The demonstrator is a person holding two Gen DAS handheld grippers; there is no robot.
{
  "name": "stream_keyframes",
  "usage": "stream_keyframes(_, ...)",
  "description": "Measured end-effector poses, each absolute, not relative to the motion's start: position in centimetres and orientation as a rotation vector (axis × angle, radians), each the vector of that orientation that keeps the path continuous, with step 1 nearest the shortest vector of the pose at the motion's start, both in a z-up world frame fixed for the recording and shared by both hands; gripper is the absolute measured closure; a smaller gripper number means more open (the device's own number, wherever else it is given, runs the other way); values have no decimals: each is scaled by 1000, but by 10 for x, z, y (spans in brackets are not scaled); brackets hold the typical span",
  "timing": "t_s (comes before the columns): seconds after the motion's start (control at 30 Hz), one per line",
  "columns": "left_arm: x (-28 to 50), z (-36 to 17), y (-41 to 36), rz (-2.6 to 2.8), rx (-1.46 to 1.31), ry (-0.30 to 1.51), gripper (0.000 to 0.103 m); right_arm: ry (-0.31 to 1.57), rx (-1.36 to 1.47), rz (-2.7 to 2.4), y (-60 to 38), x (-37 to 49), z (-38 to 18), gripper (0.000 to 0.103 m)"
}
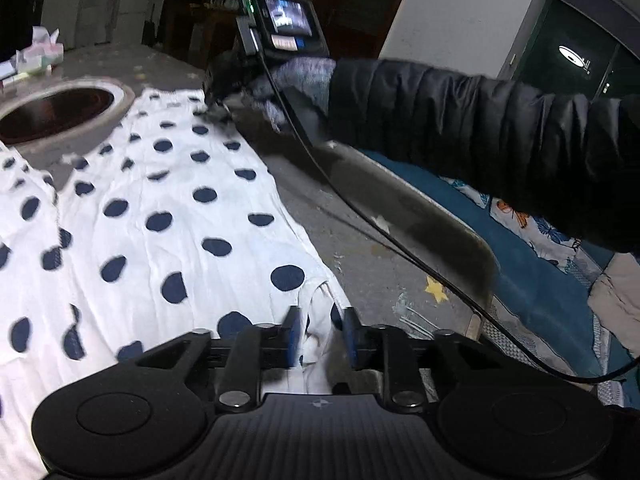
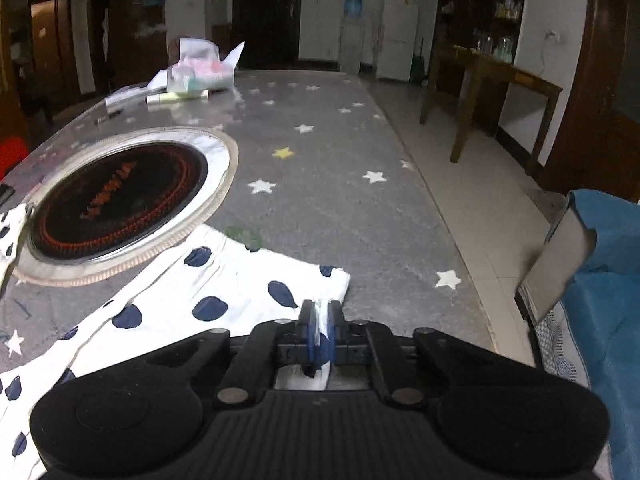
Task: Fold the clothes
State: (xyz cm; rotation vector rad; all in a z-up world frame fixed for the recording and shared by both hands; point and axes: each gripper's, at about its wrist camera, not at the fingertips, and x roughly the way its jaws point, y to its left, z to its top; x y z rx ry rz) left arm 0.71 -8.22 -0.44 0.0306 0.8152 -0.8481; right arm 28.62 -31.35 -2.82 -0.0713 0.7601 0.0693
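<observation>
A white garment with dark blue dots (image 1: pixel 160 220) lies spread on the grey star-print table (image 1: pixel 360 248); it also shows in the right wrist view (image 2: pixel 224 292). My left gripper (image 1: pixel 320 332) has its blue pads around a raised fold at the garment's near edge, with a gap still between them. My right gripper (image 2: pixel 320 328) is shut on the garment's right edge, white cloth pinched between the pads. In the left wrist view the right gripper (image 1: pixel 218 98) sits at the garment's far corner, held by a black-sleeved arm (image 1: pixel 480 128).
A round black cooktop with a silver rim (image 2: pixel 120 200) is set in the table beyond the garment. Tissue packs and papers (image 2: pixel 196 76) lie at the far end. A chair with blue cloth (image 2: pixel 600 280) stands at the right, with a cable (image 1: pixel 360 208) trailing across.
</observation>
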Motion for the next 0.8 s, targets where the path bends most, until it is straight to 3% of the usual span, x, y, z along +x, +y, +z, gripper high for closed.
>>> stream_keyframes(0.03,4,-2,-79,-847,39,802,60,763,-59,79,-315,285,-27,91)
stream_keyframes(0.2,-10,4,-76,-848,97,764,51,769,-17,117,-324,273,-19,86)
stream_keyframes(0.57,-31,-6,-92,-833,266,740,50,790,1,156,-328,260,-23,85)
stream_keyframes(0.67,-33,-7,-91,-825,272,748,52,781,10,162,-329,263,-24,84)
stream_keyframes(0.8,-32,-9,-90,-821,260,766,73,771,40,159,-330,269,-25,84)
